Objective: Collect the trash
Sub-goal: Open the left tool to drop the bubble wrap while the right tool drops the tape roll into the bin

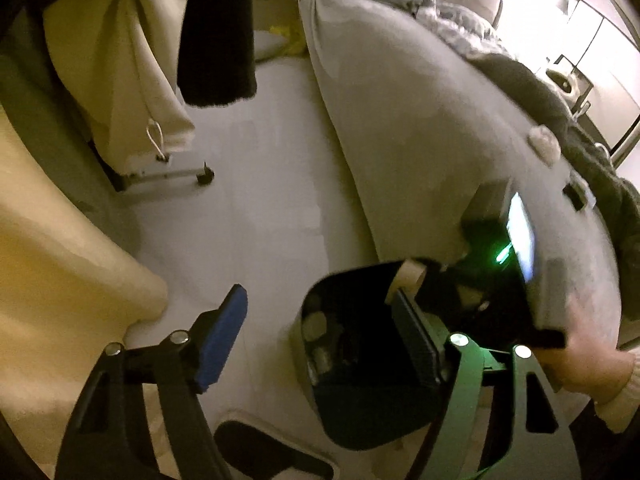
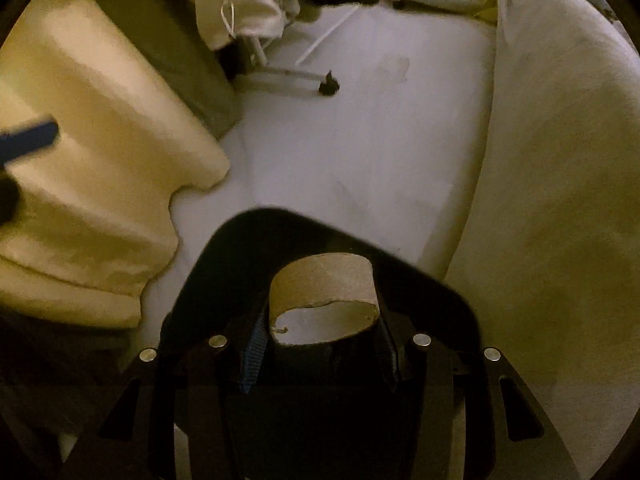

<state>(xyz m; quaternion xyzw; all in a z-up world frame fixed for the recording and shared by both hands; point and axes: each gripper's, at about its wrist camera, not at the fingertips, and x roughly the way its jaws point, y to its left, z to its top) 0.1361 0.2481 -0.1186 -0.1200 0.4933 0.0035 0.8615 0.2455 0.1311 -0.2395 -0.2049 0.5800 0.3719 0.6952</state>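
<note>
Cardboard tube (image 2: 324, 300) sits clamped in the right tongs (image 2: 320, 320) above the black bin (image 2: 440, 288). Left tongs (image 1: 320, 340) gape, empty. Centre the tube over the bin's mouth before letting go.

Cardboard tube (image 2: 325, 300) above bin (image 2: 256, 240), bed (image 2: 560, 160) right.

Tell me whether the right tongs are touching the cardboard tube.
Touching. The right wrist view shows the right tongs with a pad pressed against each side of the cardboard tube, held over the black bin.
</note>
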